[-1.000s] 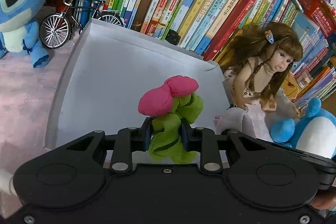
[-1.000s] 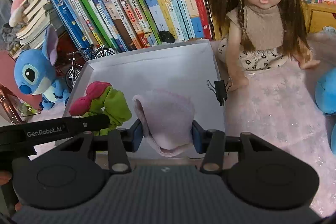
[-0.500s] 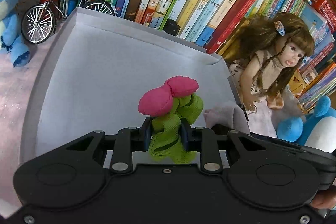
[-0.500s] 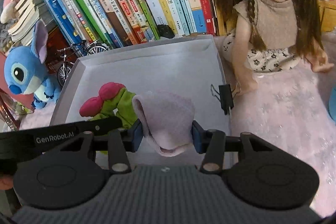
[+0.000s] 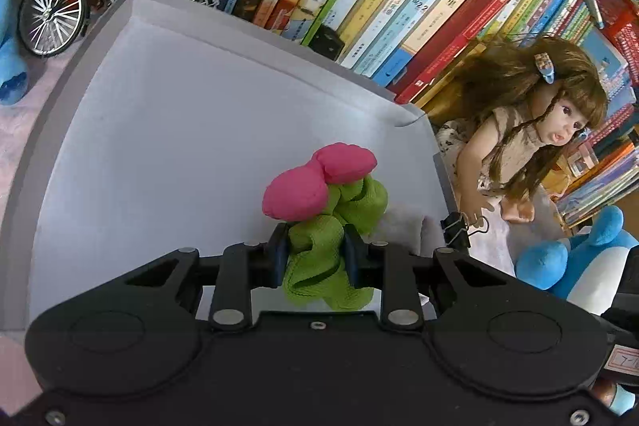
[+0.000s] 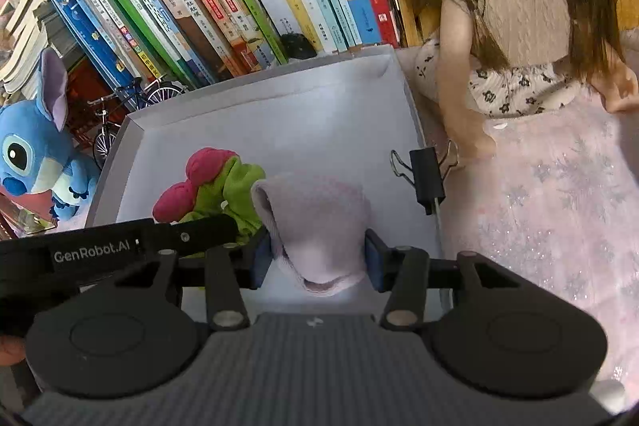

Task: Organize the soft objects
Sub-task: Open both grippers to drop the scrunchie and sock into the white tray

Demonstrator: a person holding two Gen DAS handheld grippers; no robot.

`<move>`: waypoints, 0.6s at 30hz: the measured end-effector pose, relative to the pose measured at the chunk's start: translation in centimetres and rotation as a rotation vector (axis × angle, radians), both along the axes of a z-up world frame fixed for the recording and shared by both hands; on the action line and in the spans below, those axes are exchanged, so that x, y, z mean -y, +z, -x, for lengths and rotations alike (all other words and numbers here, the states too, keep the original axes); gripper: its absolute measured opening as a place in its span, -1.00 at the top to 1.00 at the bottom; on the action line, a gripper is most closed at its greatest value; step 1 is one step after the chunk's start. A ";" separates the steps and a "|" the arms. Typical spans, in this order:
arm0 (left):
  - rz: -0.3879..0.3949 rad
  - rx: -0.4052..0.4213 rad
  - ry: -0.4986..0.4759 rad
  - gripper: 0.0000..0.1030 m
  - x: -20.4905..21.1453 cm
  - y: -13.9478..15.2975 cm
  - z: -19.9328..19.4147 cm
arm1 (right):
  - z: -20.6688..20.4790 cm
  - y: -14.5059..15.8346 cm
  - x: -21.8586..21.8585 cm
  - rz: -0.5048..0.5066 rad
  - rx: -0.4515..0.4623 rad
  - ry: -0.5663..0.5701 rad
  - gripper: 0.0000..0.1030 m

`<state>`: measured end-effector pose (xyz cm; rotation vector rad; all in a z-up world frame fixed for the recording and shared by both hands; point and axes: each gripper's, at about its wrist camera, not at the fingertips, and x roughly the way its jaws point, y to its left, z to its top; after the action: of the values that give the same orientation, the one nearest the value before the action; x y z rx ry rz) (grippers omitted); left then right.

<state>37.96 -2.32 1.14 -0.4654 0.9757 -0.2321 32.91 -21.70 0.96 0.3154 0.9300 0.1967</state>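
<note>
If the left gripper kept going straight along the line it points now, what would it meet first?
Most likely the bare floor of the grey box. The left gripper, shut on the green and pink scrunchie, angles down over the box, and nothing lies ahead of it there. How far off the floor is cannot be told.

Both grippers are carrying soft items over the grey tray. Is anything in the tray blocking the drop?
Nothing visible does. The grey tray shows only bare floor below the green and pink scrunchie and the pale pink sock. A black binder clip sits on its right rim, off to the side.
</note>
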 end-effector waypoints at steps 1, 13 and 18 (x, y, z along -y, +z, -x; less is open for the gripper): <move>-0.002 0.003 -0.002 0.44 0.0 -0.1 0.1 | 0.2 0.0 0.0 -0.007 0.004 -0.005 -0.13; -0.029 0.122 0.051 -0.55 -2.1 3.9 2.9 | 2.8 2.9 0.5 -0.044 0.098 -0.002 -0.55; -0.064 0.193 0.027 -0.65 -2.9 6.4 5.9 | 5.1 4.7 0.1 -0.022 0.165 0.031 -0.71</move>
<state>32.08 0.62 7.49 -0.3900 0.7853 -0.2164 27.81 -21.79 5.64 0.3004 0.7704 0.2572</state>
